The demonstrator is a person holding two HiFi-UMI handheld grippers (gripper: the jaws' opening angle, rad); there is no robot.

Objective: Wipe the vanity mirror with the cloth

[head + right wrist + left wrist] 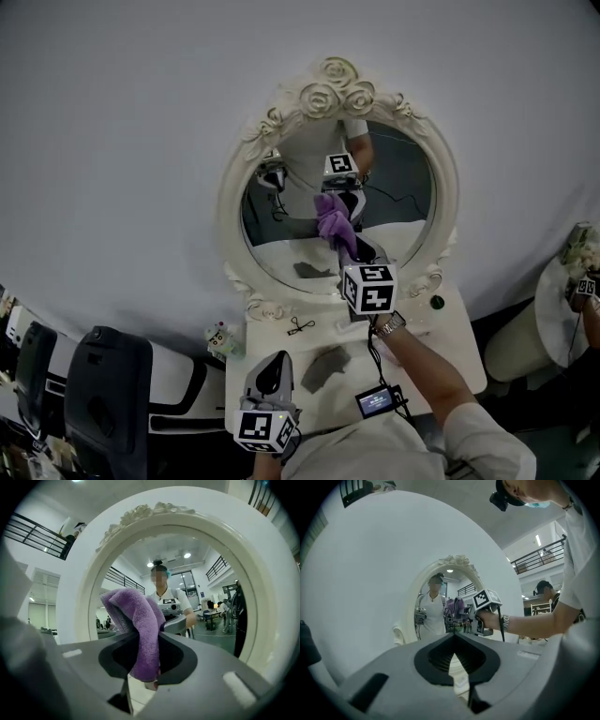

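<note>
Wiping looks in hand: the right gripper (148,643) pinches the purple cloth (136,620) at the vanity mirror (398,187) ahead. Next, sweep across the glass. The left gripper (453,635) is pressed together, empty.

Fluffy purple terry cloth (140,625), glossy mirror (201,597)

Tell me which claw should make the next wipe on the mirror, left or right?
Right. The right claw is shut on the purple cloth up at the vanity mirror; the left claw is shut, empty and low over the table.
</note>
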